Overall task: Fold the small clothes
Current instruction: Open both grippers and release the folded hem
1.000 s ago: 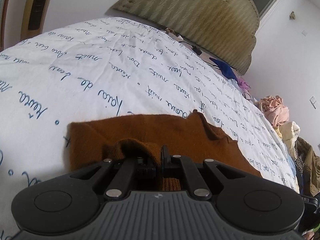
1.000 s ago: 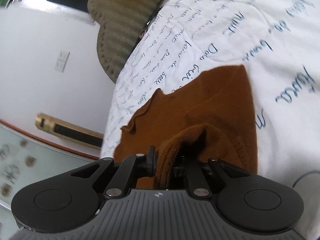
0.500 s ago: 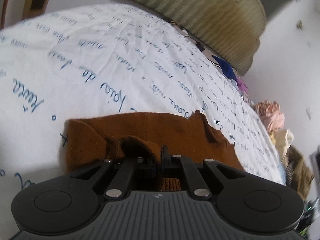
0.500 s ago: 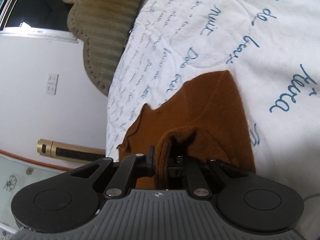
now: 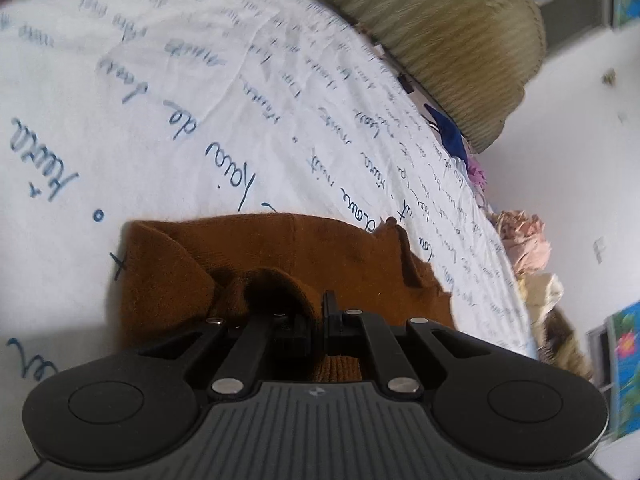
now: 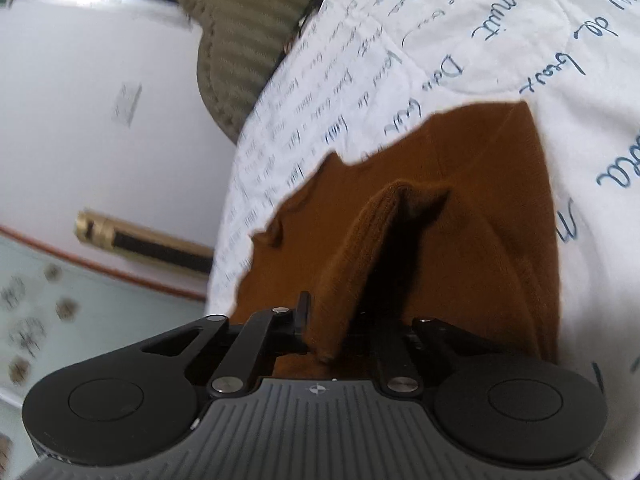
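A brown knitted garment (image 5: 328,256) is spread on the bed's white quilt (image 5: 160,112) printed with blue script. The left gripper (image 5: 318,316) is clamped on a raised fold of its near edge, and the right gripper (image 6: 332,320) is likewise closed on a lifted ribbed fold.

right gripper (image 6: 332,320) lifts its pinched edge of the brown knit garment (image 6: 472,208) higher into a taller ridge, left gripper (image 5: 318,314) tilts sideways
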`<state>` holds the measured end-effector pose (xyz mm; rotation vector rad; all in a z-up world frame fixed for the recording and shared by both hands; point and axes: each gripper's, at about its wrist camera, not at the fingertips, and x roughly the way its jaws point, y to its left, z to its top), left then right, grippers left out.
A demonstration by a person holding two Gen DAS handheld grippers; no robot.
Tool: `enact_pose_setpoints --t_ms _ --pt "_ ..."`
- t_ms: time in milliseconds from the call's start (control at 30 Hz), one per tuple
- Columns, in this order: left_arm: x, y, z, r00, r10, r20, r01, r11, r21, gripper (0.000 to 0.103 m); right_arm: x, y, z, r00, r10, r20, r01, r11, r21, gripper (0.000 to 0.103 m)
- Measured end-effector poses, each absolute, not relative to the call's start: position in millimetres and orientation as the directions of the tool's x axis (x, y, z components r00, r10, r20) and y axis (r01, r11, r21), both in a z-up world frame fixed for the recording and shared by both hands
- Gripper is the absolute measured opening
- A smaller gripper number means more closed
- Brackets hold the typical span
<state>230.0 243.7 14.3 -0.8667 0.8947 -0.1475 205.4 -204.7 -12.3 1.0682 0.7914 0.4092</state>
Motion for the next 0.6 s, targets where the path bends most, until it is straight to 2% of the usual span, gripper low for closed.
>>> enact_pose_setpoints --t_ms 133,200,267,300,400,600 --pt "246 256 7 0.589 -0.512 -0.625 -0.303 0.577 -0.759 0.011 220 -220 -23 0.705 0.663 -0.252 0.116 0.243 0.963 0.013" --pt "252 260 11 0.577 -0.531 -0.62 -0.303 0.566 -0.767 0.02 229 -223 -26 0.719 0.651 -0.243 0.144 0.202 0.969 0.014" --pt "262 265 13 0.546 -0.594 -0.59 -0.296 0.523 -0.8 0.053 241 -227 -33 0.732 0.638 -0.24 0.186 0.153 0.971 0.019" --pt "263 270 14 0.553 -0.61 -0.567 -0.309 0.483 -0.82 0.056 245 -229 -35 0.745 0.615 -0.259 0.204 0.16 0.966 0.023" --pt "267 280 25 0.578 -0.569 -0.585 -0.325 0.497 -0.805 0.063 260 -231 -37 0.751 0.574 -0.326 0.241 0.221 0.945 0.025" --pt "254 277 47 0.621 -0.457 -0.637 -0.271 0.638 -0.721 0.064 267 -224 -18 0.747 0.542 -0.384 0.193 0.376 0.906 0.026"
